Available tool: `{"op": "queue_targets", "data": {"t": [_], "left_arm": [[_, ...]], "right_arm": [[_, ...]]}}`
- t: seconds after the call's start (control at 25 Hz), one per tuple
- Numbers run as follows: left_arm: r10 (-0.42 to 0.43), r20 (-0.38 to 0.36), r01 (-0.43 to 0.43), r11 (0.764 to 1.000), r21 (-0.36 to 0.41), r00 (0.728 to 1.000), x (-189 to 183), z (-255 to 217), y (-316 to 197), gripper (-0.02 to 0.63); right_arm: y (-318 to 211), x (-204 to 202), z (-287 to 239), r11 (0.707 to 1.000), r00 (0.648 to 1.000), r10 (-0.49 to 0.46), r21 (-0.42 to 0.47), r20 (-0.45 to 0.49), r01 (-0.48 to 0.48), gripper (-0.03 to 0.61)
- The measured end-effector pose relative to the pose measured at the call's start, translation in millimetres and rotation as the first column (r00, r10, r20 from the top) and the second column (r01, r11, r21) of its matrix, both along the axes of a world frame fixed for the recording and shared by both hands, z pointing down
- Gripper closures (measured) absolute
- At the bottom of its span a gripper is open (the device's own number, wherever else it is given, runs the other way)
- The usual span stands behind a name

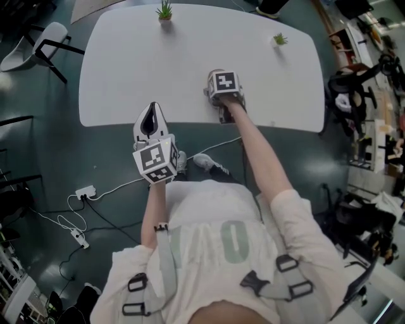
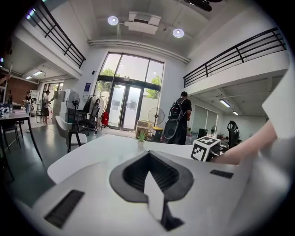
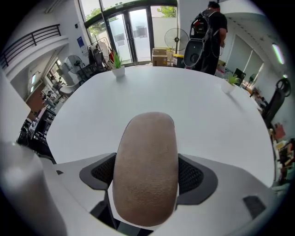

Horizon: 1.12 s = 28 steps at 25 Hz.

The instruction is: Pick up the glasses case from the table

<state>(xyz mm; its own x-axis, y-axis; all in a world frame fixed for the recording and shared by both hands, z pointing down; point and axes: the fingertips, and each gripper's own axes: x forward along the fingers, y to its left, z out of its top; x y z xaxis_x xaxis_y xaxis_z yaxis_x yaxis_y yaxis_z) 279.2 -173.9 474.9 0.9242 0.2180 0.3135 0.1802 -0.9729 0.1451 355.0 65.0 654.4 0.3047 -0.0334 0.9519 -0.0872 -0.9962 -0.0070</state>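
Near the near edge of the table [image 1: 126, 63], right of its middle, the glasses case [image 3: 146, 147] is clamped between the jaws of our right gripper [image 3: 147, 177], its rounded brown end pointing out over the bare top. We judge it light, stiff-shelled and slightly grippy in its suede-like skin, best held across its narrow width. Our left gripper [image 2: 150, 179] hangs just off that edge, jaws pressed together on nothing.

I see 1 small potted plant [image 1: 164, 11] at the far edge of the table [image 1: 126, 76], a 2nd plant [image 1: 280, 39] well apart toward the right. A white chair [image 1: 38, 47] stands off the left corner. A power strip [image 1: 85, 191] lies on the dark floor. A person with a backpack [image 3: 209, 27] stands beside a fan [image 3: 177, 39].
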Motion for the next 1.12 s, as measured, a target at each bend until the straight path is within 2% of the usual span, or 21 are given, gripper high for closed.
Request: {"op": "queue_targets", "data": {"t": [0.28,0.44,0.68,1.0,1.12], "left_arm": [[-0.005,0.024,0.005,1.000,0.011,1.000,-4.8,5.8,2.6,0.611],[0.001,0.053,-0.003,0.999,0.033,0.999,-8.7,15.6,4.7,0.611],[0.016,0.073,-0.019,0.999,0.032,0.997,-10.0,24.3,9.3,0.611],[0.020,0.068,-0.023,0.999,0.042,0.998,-17.4,21.6,14.0,0.611],[0.014,0.063,-0.017,0.999,0.051,0.998,-25.3,17.8,12.4,0.611]], "right_arm": [[-12.2,-9.0,5.6,0.998,0.994,0.051,0.019,0.098,-0.053,0.187],[-6.4,0.7,10.1,0.999,0.996,0.041,-0.001,0.082,-0.041,0.186],[-12.1,-5.2,6.4,0.998,0.992,0.052,0.012,0.115,-0.054,0.186],[-11.8,-0.6,1.9,0.999,0.998,0.044,0.030,-0.040,-0.043,0.187],[-11.4,-2.7,2.0,0.999,0.998,0.039,0.028,-0.057,-0.037,0.187]]}}
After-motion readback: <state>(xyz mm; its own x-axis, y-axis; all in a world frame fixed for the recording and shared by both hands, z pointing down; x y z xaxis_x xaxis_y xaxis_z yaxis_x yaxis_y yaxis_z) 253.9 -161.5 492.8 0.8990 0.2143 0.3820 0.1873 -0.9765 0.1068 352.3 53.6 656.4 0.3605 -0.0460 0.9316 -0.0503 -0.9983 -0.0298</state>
